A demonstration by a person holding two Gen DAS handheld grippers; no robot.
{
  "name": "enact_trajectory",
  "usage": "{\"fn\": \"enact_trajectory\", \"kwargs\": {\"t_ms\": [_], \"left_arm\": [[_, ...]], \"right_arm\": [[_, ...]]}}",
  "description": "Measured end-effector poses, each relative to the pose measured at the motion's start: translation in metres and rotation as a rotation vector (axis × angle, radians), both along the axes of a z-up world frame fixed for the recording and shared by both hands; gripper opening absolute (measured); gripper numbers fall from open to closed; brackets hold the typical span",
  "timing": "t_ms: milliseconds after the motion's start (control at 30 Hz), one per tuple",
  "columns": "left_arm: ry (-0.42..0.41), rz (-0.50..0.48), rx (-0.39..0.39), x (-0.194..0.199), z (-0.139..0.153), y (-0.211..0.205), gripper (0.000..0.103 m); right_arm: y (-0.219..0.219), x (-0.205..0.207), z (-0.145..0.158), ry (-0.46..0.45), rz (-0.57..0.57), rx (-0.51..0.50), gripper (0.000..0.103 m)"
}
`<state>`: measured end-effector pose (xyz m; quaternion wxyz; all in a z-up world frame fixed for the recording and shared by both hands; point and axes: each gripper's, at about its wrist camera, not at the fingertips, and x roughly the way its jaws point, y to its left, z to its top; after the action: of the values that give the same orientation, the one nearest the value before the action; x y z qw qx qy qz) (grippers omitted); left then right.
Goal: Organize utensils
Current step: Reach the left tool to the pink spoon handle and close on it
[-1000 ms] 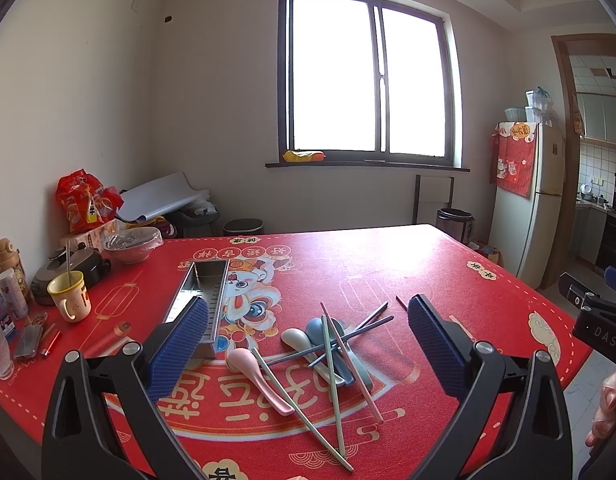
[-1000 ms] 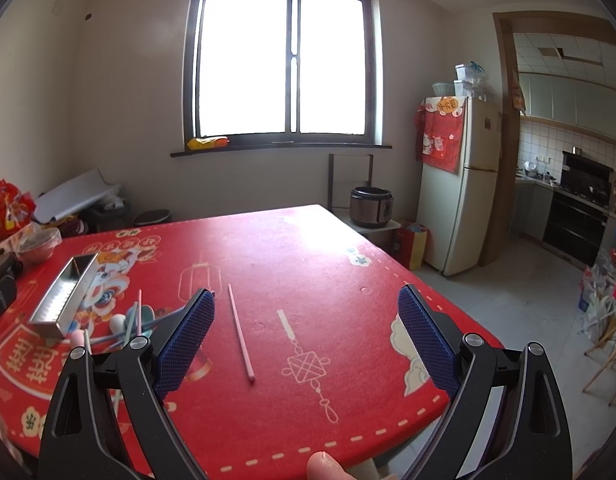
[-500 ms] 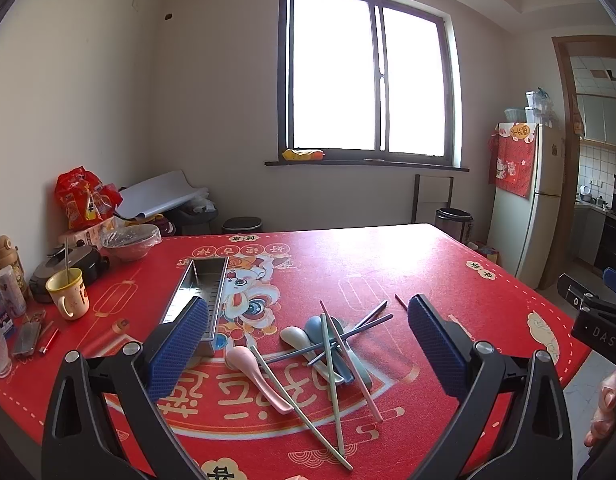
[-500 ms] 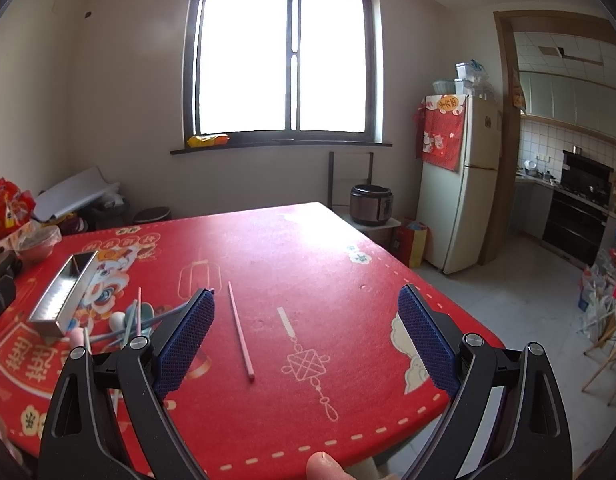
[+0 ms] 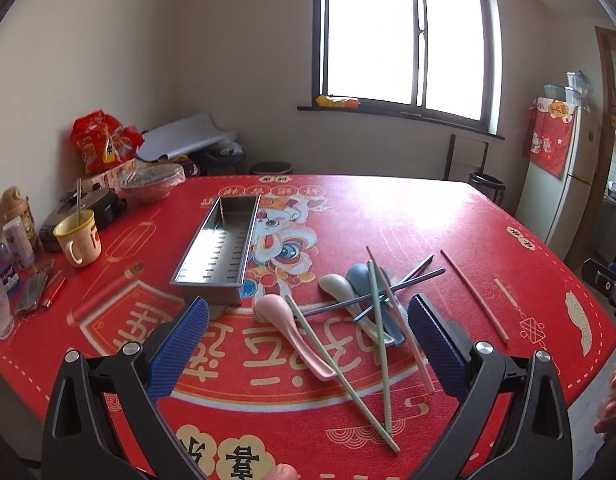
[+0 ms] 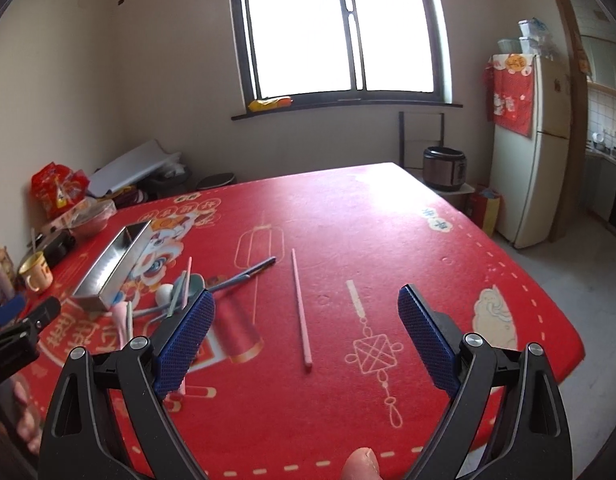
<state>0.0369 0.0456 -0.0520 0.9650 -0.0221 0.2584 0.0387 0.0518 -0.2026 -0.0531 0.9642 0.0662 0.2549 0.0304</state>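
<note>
A long steel utensil tray (image 5: 218,250) lies on the red tablecloth (image 5: 408,216), left of centre; it also shows in the right wrist view (image 6: 114,266). Beside it lies a pile of utensils: a pink spoon (image 5: 292,330), a white spoon (image 5: 338,286), a blue spoon (image 5: 364,276), and green, pink and dark chopsticks (image 5: 378,320) crossed over them. One pink chopstick (image 6: 301,308) lies alone to the right, also seen in the left wrist view (image 5: 474,294). My left gripper (image 5: 308,340) is open above the pile's near side. My right gripper (image 6: 306,336) is open above the lone chopstick's near end.
A yellow mug (image 5: 78,238), bottles (image 5: 12,236), a covered bowl (image 5: 152,180) and snack bags (image 5: 102,146) crowd the table's left edge. A fridge (image 6: 528,148) and a rice cooker (image 6: 444,168) stand beyond the table's right side.
Both grippers have tilted down and moved in towards the table; the utensils now sit higher and larger in both views. Both stay open and nothing has been picked up.
</note>
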Motion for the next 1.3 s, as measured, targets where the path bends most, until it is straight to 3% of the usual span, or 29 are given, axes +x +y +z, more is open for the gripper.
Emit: {"fn": "enact_trajectory", "kwargs": {"t_ms": [133,367,533,633,733,800,867,967,1100,1300], "left_arm": [[0.070,0.030,-0.010,0.015,-0.019,0.022,0.098],[0.144,-0.008,-0.017,0.027,-0.043,0.026,0.098],[0.217,0.016,-0.015,0.036,-0.057,0.027,0.098],[0.245,0.045,-0.016,0.042,-0.063,0.030,0.098],[0.279,0.053,-0.070,0.050,-0.067,0.039,0.098],[0.297,0.076,-0.100,0.056,-0.071,0.046,0.093],[0.325,0.078,-0.122,0.064,-0.076,0.050,0.067],[0.355,0.070,-0.164,0.077,-0.083,0.054,0.046],[0.371,0.037,-0.224,0.091,-0.089,0.056,0.042],[0.419,0.035,-0.239,0.110,-0.097,0.054,0.035]], "right_arm": [[0.001,0.029,-0.019,0.043,0.070,0.037,0.090],[0.015,0.071,-0.049,0.132,0.181,0.118,0.090],[0.041,0.087,-0.061,0.167,0.242,0.050,0.090],[0.044,0.098,-0.067,0.190,0.279,0.071,0.090],[0.046,0.111,-0.073,0.221,0.303,0.094,0.090],[0.045,0.119,-0.077,0.236,0.311,0.118,0.090],[0.044,0.125,-0.079,0.239,0.320,0.139,0.090],[0.045,0.134,-0.079,0.226,0.330,0.154,0.090],[0.046,0.146,-0.076,0.215,0.343,0.173,0.090],[0.047,0.161,-0.079,0.207,0.349,0.189,0.090]]}}
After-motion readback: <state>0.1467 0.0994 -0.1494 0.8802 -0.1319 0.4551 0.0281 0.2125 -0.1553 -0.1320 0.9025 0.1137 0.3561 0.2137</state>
